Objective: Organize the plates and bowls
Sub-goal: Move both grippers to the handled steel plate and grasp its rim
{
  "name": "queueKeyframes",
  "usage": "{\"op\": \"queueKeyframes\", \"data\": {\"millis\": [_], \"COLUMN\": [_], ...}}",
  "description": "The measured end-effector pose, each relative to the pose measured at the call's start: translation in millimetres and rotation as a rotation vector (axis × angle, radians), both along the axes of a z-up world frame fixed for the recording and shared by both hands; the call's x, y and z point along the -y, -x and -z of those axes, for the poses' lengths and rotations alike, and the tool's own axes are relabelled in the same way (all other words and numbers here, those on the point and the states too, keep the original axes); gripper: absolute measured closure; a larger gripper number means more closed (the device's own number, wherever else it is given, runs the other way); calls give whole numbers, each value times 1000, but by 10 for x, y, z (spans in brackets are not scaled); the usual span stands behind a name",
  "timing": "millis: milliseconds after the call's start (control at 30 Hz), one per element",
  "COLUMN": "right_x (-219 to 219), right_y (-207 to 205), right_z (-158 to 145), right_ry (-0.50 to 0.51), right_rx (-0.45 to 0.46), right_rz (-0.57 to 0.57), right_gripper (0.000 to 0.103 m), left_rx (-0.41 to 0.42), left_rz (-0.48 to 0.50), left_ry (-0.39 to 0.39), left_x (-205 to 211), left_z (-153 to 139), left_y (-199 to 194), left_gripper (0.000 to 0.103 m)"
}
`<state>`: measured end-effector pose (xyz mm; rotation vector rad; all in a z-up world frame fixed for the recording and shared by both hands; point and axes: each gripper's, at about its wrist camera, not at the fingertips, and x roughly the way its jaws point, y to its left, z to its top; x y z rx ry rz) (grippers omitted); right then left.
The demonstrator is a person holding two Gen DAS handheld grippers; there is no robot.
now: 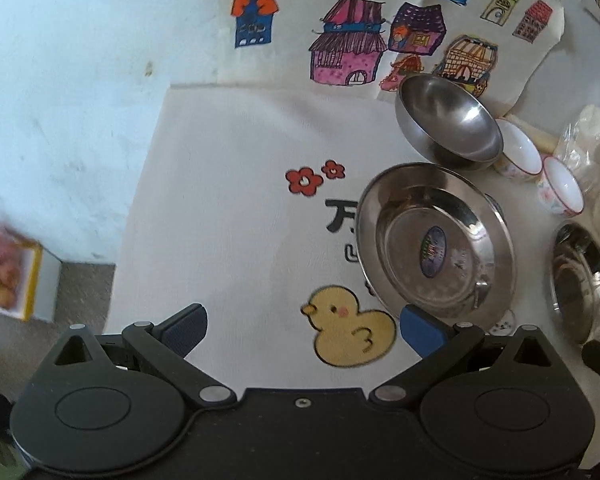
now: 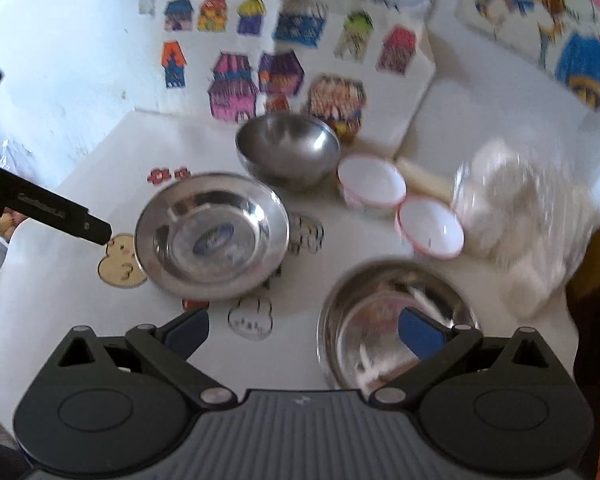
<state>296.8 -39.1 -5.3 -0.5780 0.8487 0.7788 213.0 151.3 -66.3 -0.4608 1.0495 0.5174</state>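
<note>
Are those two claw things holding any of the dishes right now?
No, nothing is held. The left gripper is open over the tablecloth, and the right gripper is open, its right finger above a steel plate, not pinching it.

Black tongs [image 1: 302,330], blue finger pads [image 1: 420,330], silver rivets, ribbed grey housing [image 2: 300,436]

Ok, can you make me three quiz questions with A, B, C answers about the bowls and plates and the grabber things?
1. Where is the deep steel bowl?
A. behind the stickered steel plate
B. inside it
C. on the floor

2. How many small white bowls?
A. one
B. two
C. four

3. The left gripper is
A. open
B. shut on a plate
C. holding a bowl

Answers: 1 A, it stands beyond the plate near the house drawings. 2 B, two red-rimmed bowls sit together. 3 A, its fingers are spread, holding nothing.
</note>
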Motion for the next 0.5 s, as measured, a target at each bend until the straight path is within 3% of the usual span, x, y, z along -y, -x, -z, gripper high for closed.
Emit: {"op": "queueKeyframes", "data": {"millis": [167, 333, 500], "right_x": [-130, -277, -431], "right_y": [-58, -105, -175], "right_z": [112, 250, 371], "right_ry": [11, 6, -2], "right_rx": [-14, -45, -50], "right_rz": [6, -11, -34], "right_gripper": [0, 0, 0], "left_rx": [-20, -38, -33], "left_rz": [34, 61, 88], "left_ry": [-28, -104, -98], "left_x": [-36, -37, -63], "left_z": [50, 99, 154], "left_y": [-103, -205, -295], "left_gripper": [1, 1, 1]}}
